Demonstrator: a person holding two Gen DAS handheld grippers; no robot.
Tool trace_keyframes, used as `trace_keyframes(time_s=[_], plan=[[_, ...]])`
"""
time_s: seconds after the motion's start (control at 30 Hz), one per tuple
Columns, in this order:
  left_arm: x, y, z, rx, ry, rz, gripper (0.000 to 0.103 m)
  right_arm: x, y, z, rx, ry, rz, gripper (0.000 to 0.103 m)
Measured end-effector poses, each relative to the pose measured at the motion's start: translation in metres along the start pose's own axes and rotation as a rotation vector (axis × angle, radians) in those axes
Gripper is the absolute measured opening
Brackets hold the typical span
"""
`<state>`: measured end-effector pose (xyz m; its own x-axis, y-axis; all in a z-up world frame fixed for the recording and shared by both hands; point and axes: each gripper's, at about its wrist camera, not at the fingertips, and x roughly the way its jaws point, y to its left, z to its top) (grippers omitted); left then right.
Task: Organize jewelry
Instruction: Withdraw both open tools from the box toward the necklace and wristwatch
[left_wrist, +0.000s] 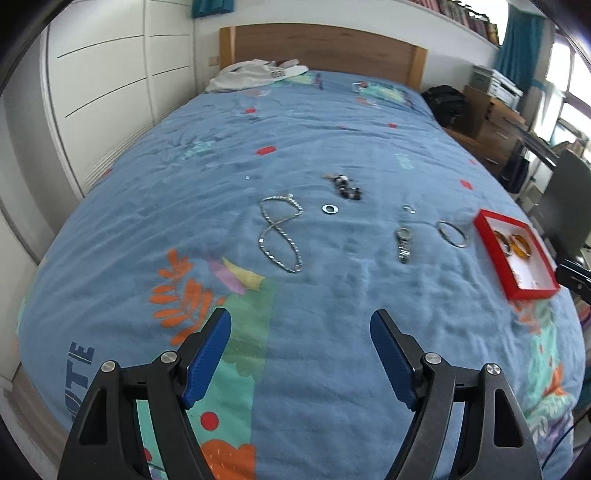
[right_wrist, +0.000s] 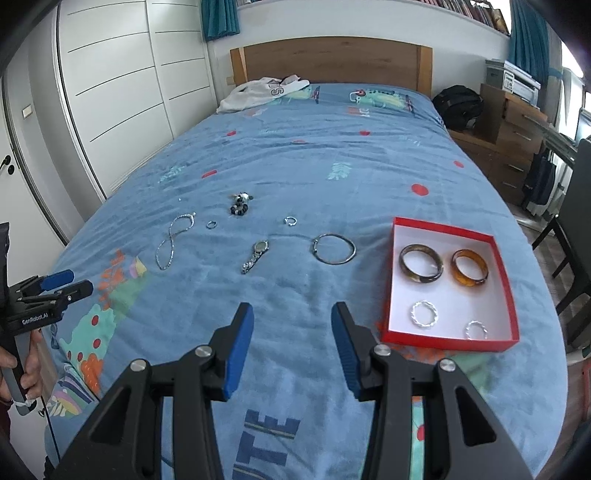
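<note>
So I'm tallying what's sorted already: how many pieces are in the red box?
4: a dark bangle back left, an amber bangle back right, two small silver rings in front. The red box hides nothing visible.

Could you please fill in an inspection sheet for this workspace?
Surface: bed with blue patterned cover.
Job's things: red box holds two bangles and two small rings; chain, watch, hoop, beads and small ring loose on cover.
Clutter: white garment by headboard.
Grippers: left claw, right claw, both open, empty.
Cables: nothing seen.
Surroundings: wardrobe, dresser, backpack.
</note>
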<state>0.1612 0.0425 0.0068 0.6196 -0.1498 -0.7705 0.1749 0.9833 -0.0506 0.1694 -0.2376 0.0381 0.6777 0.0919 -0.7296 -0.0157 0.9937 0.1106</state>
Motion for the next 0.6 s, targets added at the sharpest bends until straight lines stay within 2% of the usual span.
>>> trace_keyframes(time_s=[0.13,0.6], plan=[[0.013,0.005,0.006,-0.013,0.007,0.025,0.086,0.018,-0.008,0.006,0.024,0.004,0.012,0.042],[0.070,0.020,0.012,-0.054,0.075,0.060,0.088,0.080,-0.026,0.012,0.062,0.059,0.004,0.042]])
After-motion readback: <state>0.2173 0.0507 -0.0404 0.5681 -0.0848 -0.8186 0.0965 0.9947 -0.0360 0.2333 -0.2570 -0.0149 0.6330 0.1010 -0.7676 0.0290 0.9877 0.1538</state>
